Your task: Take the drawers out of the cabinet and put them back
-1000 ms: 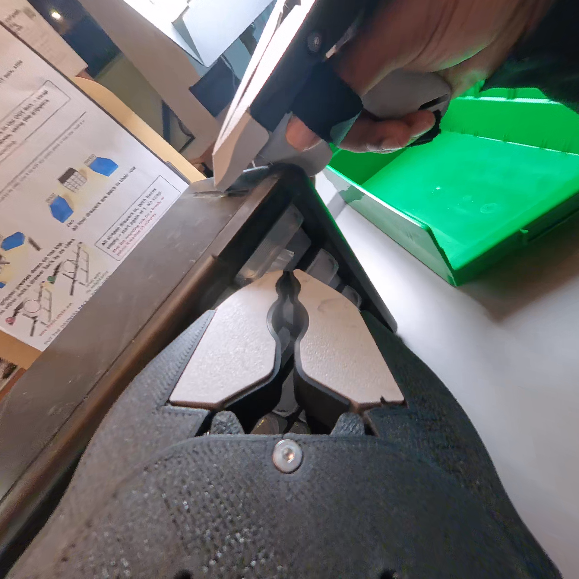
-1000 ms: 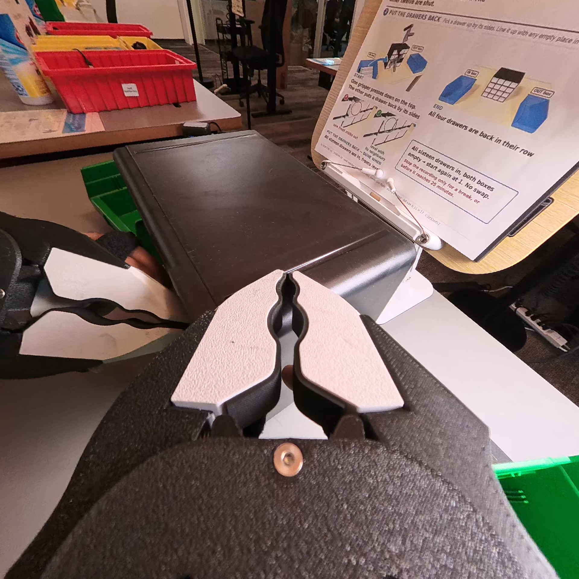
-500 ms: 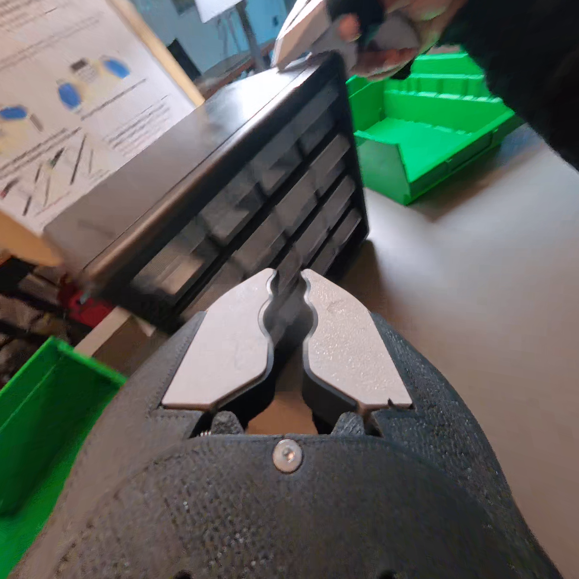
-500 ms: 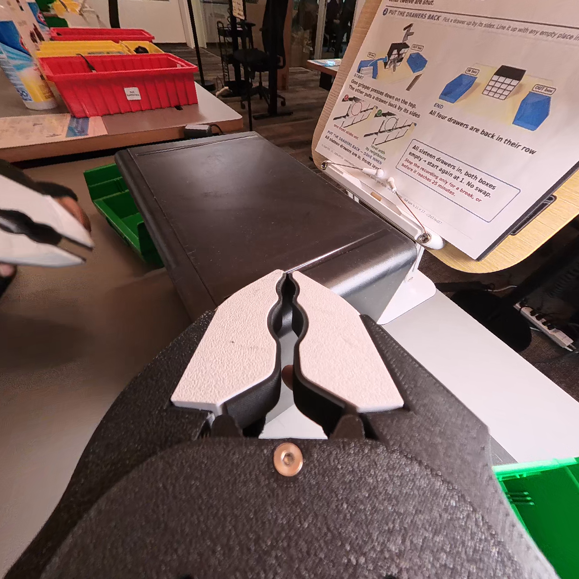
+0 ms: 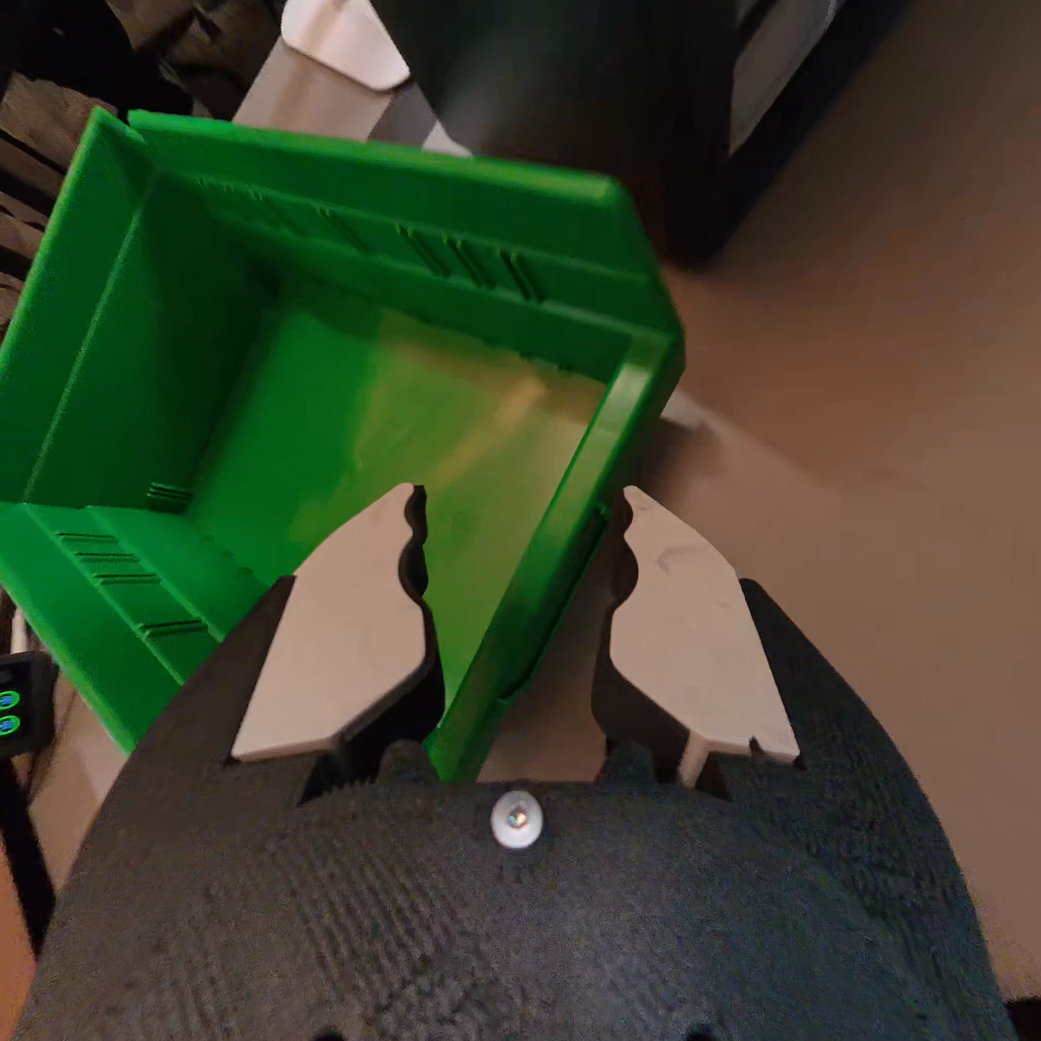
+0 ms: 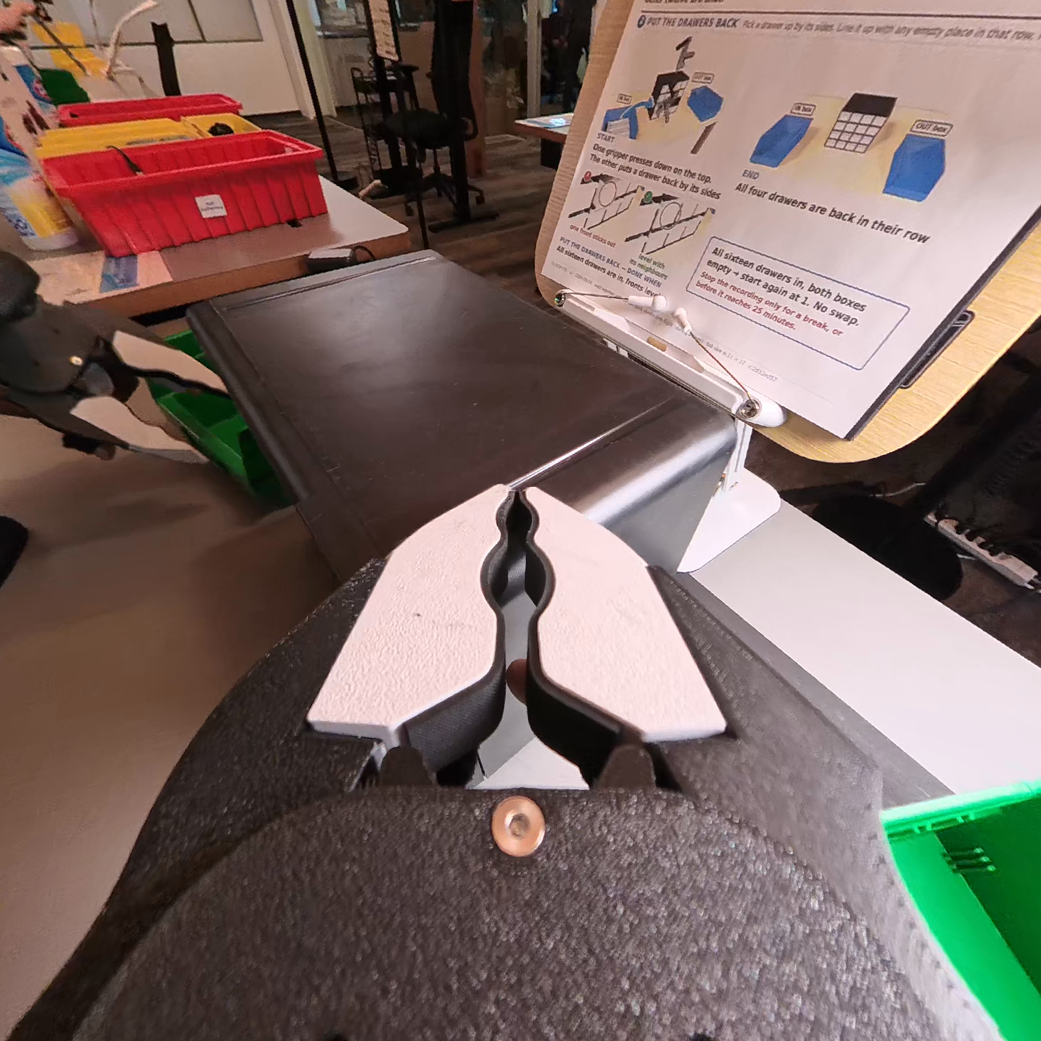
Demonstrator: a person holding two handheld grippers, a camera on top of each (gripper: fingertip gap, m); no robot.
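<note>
From my left wrist view I look down into a green bin [image 5: 236, 315] that holds nothing I can make out; its floor is bare and glossy. My left gripper [image 5: 521, 495] hangs over the bin's near corner with its fingers [image 5: 343, 636] spread wide and nothing between them; one finger is over the inside, the other outside over the tabletop [image 5: 873, 394]. The bin's near wall runs up between them. The picture is blurred.

My right gripper [image 6: 515, 495] has its fingers [image 6: 417, 625] drawn narrow, tips nearly meeting, and they rest at the near edge of the black cabinet [image 6: 428, 372], on its top. No drawers show from here, as I see only the cabinet's top and one shiny side. In the left wrist view the cabinet is a dark blur at the top, just beyond the bin.

I count two green bins in the right wrist view: one to the cabinet's left, partly behind the left gripper [image 6: 163, 403], and a second green bin [image 6: 980, 879] at the lower right edge; I cannot see their contents. On a farther table stand two red trays [image 6: 186, 197] and one yellow tray [image 6: 112, 138]; the nearer red one bears a small white label and has a thin dark item inside. One instruction sheet [image 6: 788, 186] with printed text and drawings stands on a stand right of the cabinet.
</note>
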